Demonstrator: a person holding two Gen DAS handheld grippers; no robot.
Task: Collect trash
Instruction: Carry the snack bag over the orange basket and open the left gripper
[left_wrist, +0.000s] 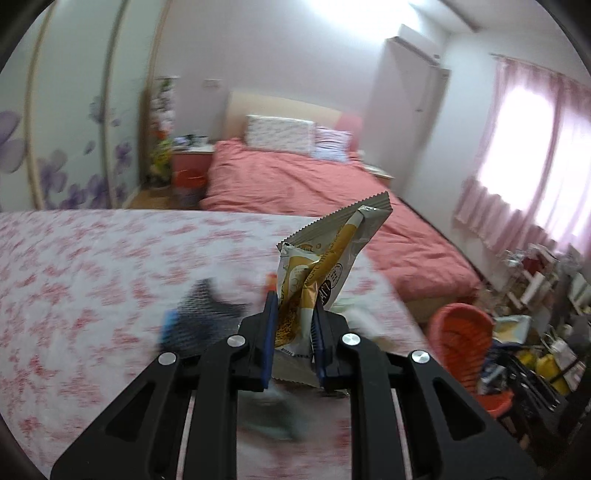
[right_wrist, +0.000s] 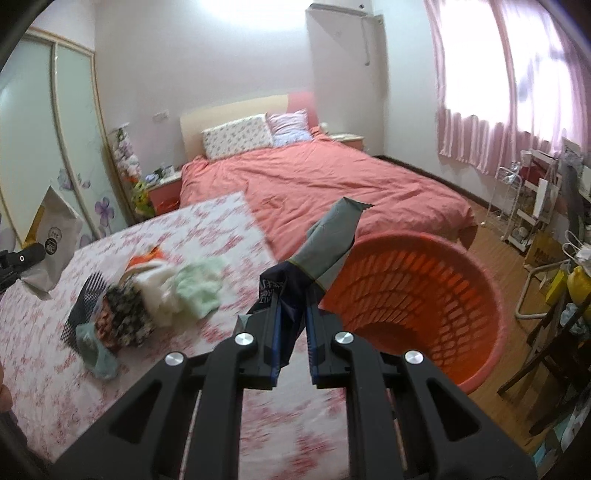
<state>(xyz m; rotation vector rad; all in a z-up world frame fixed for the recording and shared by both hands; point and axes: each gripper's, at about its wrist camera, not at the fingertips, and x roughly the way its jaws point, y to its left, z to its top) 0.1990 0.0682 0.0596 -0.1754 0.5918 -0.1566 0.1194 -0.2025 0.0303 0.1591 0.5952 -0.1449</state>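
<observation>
Both tongs were closed on trash. My left gripper (left_wrist: 294, 325) pinched a gold-and-white wrapper (left_wrist: 325, 258) near its lower end; the wrapper stood upright between the blue pads, its zigzag-cut top tilted to the right. My right gripper (right_wrist: 291, 332) clamped a dark blue wrapper (right_wrist: 314, 254), crumpled at the pads, its grey inner side pointing up and right. That wrapper was held in front of the orange basket (right_wrist: 424, 295), which stood just beside the floral table (right_wrist: 147, 369). On the table lay a heap of cloths (right_wrist: 147, 299), near my right gripper but apart from it. From the right wrist view, the left gripper's wrapper showed at the far left edge. A bed (right_wrist: 314, 181) with a salmon cover stood behind.
</observation>
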